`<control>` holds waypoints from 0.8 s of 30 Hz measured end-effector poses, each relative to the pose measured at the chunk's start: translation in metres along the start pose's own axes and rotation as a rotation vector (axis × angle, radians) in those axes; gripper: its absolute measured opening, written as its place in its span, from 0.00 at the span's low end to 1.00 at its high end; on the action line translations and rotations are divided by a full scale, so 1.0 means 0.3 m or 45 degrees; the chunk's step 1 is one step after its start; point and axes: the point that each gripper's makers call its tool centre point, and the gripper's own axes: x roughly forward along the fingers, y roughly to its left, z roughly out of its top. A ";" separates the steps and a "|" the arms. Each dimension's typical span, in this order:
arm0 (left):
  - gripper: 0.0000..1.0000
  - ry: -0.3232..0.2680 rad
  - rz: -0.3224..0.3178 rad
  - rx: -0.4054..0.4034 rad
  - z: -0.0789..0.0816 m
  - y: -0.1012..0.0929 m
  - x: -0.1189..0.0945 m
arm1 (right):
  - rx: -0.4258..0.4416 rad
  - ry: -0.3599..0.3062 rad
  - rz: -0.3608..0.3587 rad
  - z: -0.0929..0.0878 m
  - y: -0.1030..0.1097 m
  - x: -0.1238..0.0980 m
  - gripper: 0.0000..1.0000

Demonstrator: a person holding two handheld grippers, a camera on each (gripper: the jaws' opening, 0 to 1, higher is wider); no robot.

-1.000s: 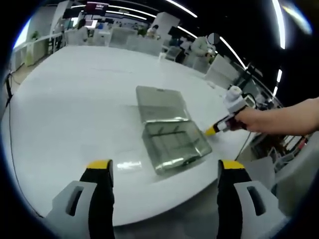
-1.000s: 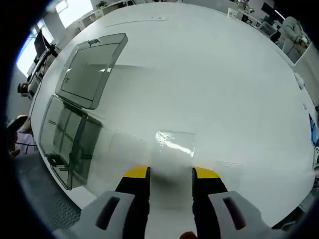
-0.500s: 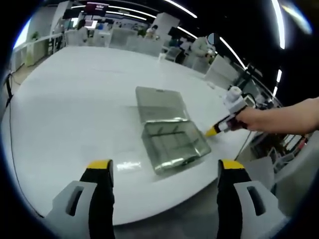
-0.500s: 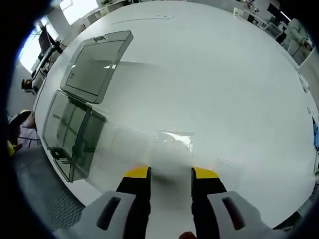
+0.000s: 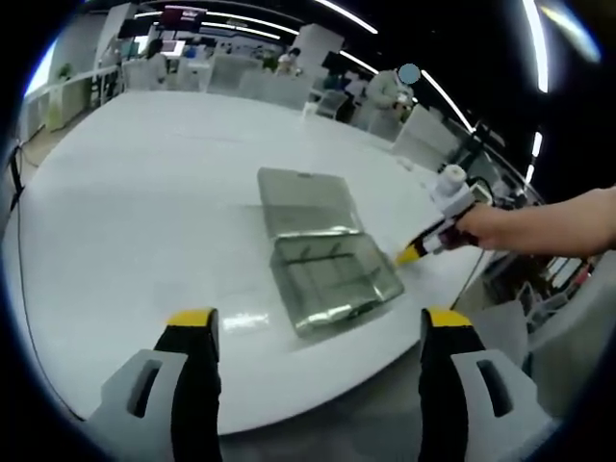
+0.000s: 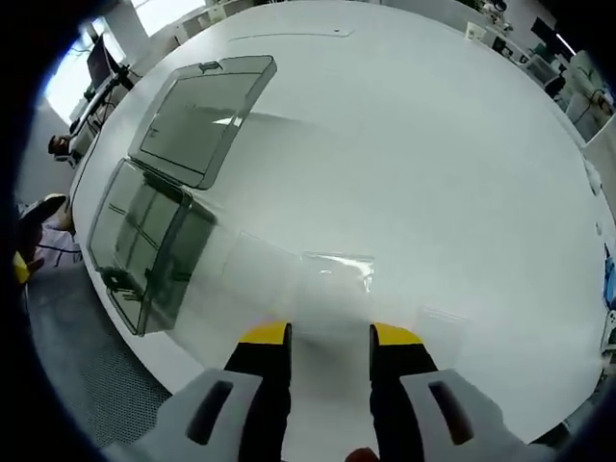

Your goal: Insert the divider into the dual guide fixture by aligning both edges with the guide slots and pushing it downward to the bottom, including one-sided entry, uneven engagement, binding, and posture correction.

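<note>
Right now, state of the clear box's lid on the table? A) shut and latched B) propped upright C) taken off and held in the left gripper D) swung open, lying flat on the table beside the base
D: the lid lies flat on the white table, hinged beside the open divided base; the left gripper view shows the same layout.

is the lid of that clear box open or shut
Open. The lid is swung fully back and lies flat on the white table beside the box, whose divided inside is uncovered.
</note>
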 end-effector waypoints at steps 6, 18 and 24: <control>0.83 0.001 -0.010 0.004 0.001 -0.007 0.005 | -0.024 -0.022 0.018 -0.004 0.036 -0.053 0.27; 0.81 0.023 -0.053 0.007 -0.008 -0.035 0.032 | -0.112 -0.076 0.044 0.003 0.075 -0.104 0.27; 0.81 0.033 -0.083 0.017 -0.007 -0.054 0.046 | -0.164 -0.108 0.062 0.014 0.108 -0.131 0.27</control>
